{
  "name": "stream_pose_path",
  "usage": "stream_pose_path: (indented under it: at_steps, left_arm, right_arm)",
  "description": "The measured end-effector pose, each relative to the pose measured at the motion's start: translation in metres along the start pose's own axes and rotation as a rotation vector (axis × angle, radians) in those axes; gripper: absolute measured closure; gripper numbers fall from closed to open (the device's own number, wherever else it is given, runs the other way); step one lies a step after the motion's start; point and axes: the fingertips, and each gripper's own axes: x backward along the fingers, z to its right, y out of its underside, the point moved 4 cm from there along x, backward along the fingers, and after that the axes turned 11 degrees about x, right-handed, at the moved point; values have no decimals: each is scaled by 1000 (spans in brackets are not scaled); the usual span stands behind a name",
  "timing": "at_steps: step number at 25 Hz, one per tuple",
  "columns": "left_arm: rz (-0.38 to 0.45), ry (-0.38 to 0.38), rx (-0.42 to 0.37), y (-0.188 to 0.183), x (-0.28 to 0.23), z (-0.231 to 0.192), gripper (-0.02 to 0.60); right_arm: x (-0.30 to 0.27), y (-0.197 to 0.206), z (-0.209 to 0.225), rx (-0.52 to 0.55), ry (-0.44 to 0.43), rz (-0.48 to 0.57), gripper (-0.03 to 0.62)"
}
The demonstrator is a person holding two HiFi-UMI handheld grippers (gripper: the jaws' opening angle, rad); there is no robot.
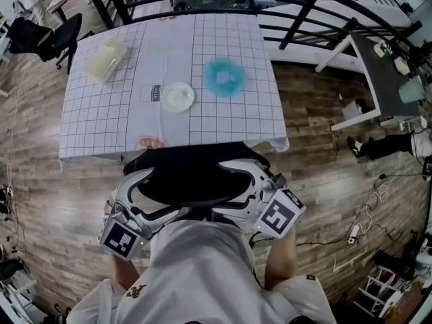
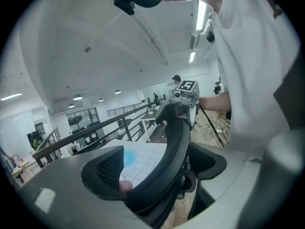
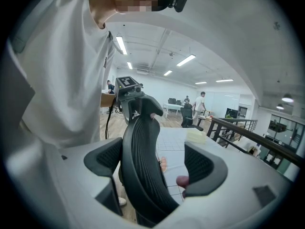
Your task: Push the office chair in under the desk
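Head view shows two tools, one chair (image 1: pixel 192 174) at hand, one counter (image 1: pixel 101 120) under a grid-printed cloth, and a second chair (image 1: pixel 57 38) well apart at the upper left. Four things lie on the cloth: a pale yellow block (image 1: pixel 106 59), a white round dish (image 1: pixel 177 97), a blue fluffy tuft (image 1: pixel 225 78) and a small pale piece (image 1: pixel 157 48).

The near chair's black backrest stands just at the counter's near edge, between the person and the counter, and its top covers a little of the cloth's hem. Its seat is hidden.

The left tool (image 1: pixel 150 198) sits at the backrest's left end and the right tool (image 1: pixel 244 193) at its right end.

In the left gripper view the left tool (image 2: pixel 159 168) has its jaws wide apart. The backrest rim (image 2: pixel 167 161) runs between them, close against the right-hand jaw, and the cloth shows through the gap on the other side.

In the right gripper view the right tool (image 3: pixel 152 163) is likewise spread. The rim (image 3: pixel 140 166) lies against the left-hand jaw, with a clear gap to the other. Neither tool is clamped.
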Motion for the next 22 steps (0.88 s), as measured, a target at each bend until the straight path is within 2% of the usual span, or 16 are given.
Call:
stream_pose_path:
  at_steps: [11, 13, 14, 16, 18, 22]
  left_arm:
    - [26, 4, -13, -2, 4, 6, 153]
    - [74, 19, 24, -5, 11, 6, 158]
    - [117, 12, 86, -6, 16, 4, 164]
    - [226, -20, 216, -11, 28, -2, 317]
    - [285, -25, 238, -14, 34, -3, 341]
    - [298, -30, 222, -17, 34, 1, 372]
  right_arm:
    - [3, -1, -7, 14, 23, -5, 178]
    - [4, -3, -10, 19, 32, -14, 178]
    - [5, -3, -11, 21, 38, -20, 178]
    - [7, -4, -13, 22, 60, -25, 180]
    - [10, -5, -14, 17, 79, -22, 186]
    - [14, -7, -15, 17, 93, -16, 201]
